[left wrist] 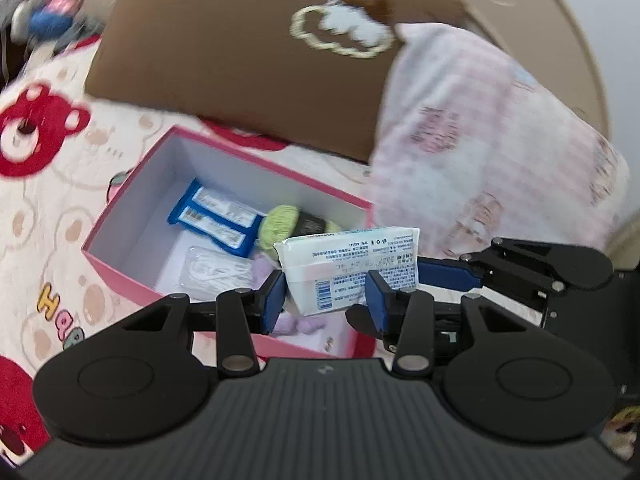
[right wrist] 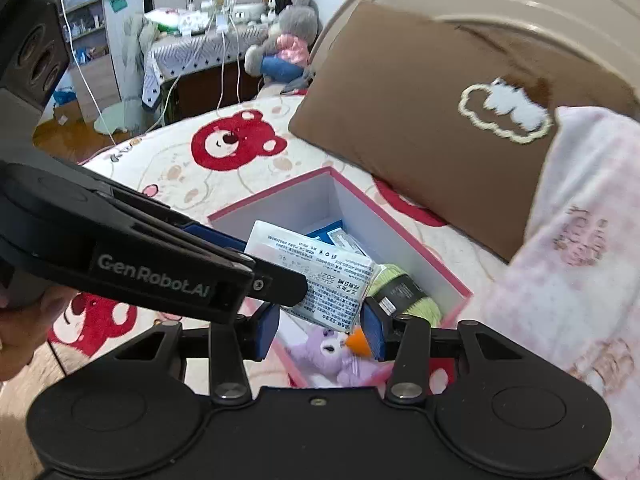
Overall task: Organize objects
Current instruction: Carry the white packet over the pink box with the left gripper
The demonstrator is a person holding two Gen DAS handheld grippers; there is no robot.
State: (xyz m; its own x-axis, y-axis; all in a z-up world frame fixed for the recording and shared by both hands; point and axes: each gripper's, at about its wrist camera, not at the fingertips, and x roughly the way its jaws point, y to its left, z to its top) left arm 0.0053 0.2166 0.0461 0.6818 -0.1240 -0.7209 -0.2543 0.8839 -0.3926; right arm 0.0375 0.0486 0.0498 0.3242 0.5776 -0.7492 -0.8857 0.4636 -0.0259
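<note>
**Placing the pack: status and inventory**

**Tool state.** The left gripper [left wrist: 326, 300] appears to be grasping the pack [left wrist: 348, 264]. One pad touches the pack's left edge, the other lies against its face, and the pack fills the gap between them. In the right wrist view, the left tool's fingers bracket the pack front and back. The right gripper [right wrist: 320, 336] is released. Its pads stand apart with the plush [right wrist: 332, 352] visible between them, and only a corner of the pack dips into that gap. One of its fingers touches the pack's far-right edge, so we cannot rule out a handover.

**Location of the pack.** The pack is held in the air at the fingertips of both tools. The open box [left wrist: 120, 268] lies directly ahead of and below the pads.

**Progress.** We judge the task to be well along. Several items already lie in the box, and the pack is not yet down. What remains is to lower and release it. We see no loose items beside the box.

**Count.**
- Box: one, with no lid in view
- Pack: one, at the tool
- Blue packets [left wrist: 216, 220]: two, side by side at the far end of the box
- Yarn [left wrist: 280, 224]: one green ball, just beyond the pack
- Clear bag [left wrist: 216, 272]: one, just left of the left pad
- Plush: one, under the pads
- Pillows: two beyond the box, one brown [left wrist: 240, 60] and one pink [left wrist: 500, 140]
</note>
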